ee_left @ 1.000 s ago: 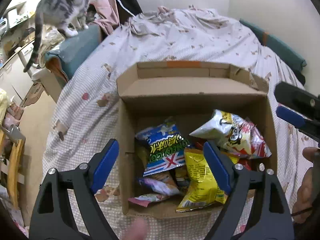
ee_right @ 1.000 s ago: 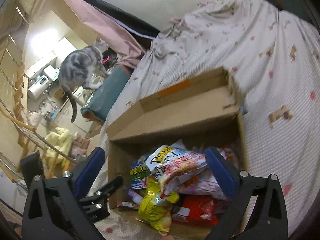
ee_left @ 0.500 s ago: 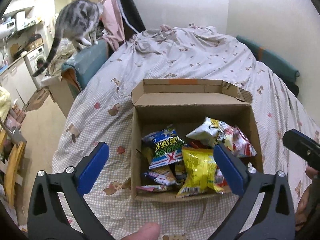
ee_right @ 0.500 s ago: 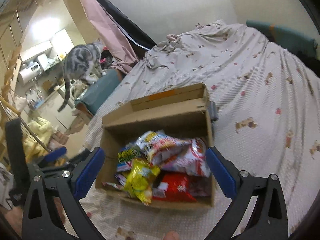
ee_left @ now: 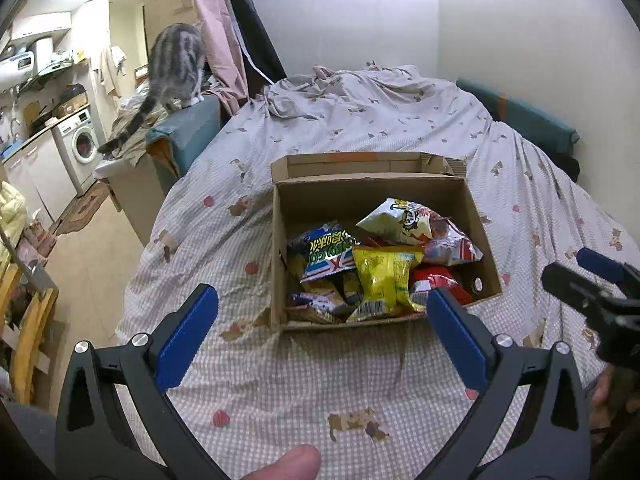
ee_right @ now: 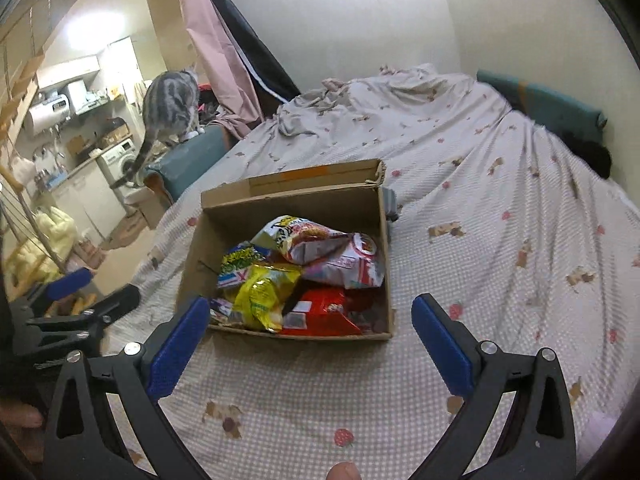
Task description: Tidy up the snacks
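While the cardboard box [ee_left: 376,184] sits on the checked bedspread [ee_left: 320,380], I read my left gripper [ee_left: 320,312] as spread wide with nothing between its blue pads [ee_left: 188,336]; its jaws have just been opening. It hangs short of the box's near wall, both fingers clear of the cardboard. My right gripper [ee_right: 310,324] is likewise parted wide and empty, also short of the box's near wall, to the right of the left one. Inside the box the snack bags lie heaped: a yellow bag [ee_left: 384,280] at the near middle, a blue-and-green bag [ee_left: 328,254] to its left, a white-and-yellow bag [ee_left: 400,220] toward the far right, a red pack [ee_right: 320,308] at the near right. The box's far flap stands up, with an orange strip on it. A grey striped cat [ee_left: 176,68] stands on a teal cushion [ee_left: 192,128] well beyond the box's far left corner. A fingertip [ee_left: 288,464] shows at the bottom edge of the left view.
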Demonstrator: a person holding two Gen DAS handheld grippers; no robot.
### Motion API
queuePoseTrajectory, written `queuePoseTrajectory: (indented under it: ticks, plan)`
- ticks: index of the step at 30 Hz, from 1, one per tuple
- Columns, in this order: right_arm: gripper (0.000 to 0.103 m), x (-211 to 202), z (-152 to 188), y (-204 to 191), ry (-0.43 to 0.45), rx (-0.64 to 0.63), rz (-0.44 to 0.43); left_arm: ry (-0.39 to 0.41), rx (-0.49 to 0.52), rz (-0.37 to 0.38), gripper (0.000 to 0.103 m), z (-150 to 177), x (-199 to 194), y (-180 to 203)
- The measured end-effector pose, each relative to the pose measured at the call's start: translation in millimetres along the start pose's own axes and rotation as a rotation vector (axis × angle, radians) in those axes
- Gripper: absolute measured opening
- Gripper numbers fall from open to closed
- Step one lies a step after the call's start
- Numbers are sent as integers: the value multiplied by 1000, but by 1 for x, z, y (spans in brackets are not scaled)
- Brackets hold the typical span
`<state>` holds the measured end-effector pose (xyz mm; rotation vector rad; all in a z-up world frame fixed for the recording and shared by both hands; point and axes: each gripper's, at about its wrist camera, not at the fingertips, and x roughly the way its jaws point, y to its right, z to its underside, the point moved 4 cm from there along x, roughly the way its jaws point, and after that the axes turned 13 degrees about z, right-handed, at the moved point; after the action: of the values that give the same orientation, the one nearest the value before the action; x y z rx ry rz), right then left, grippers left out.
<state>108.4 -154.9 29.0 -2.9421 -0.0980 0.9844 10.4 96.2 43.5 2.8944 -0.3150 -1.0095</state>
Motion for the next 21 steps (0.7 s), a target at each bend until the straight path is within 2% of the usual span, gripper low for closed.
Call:
queuePoseTrajectory:
  ticks: [6,13,17,21]
  plan:
    - [103,0,14,-3,-26,11,12,-21,-7,3,103,18,-5,-6]
    - [103,18,23,-4,-67,11,55,-38,-73,-4,103,27,4,-22]
    - [103,23,25,-5,-61,-14,82,-64,-94,2,103,34,8,-23]
    - [103,23,25,-3,-58,-15,93,-55,-87,2,103,34,8,-22]
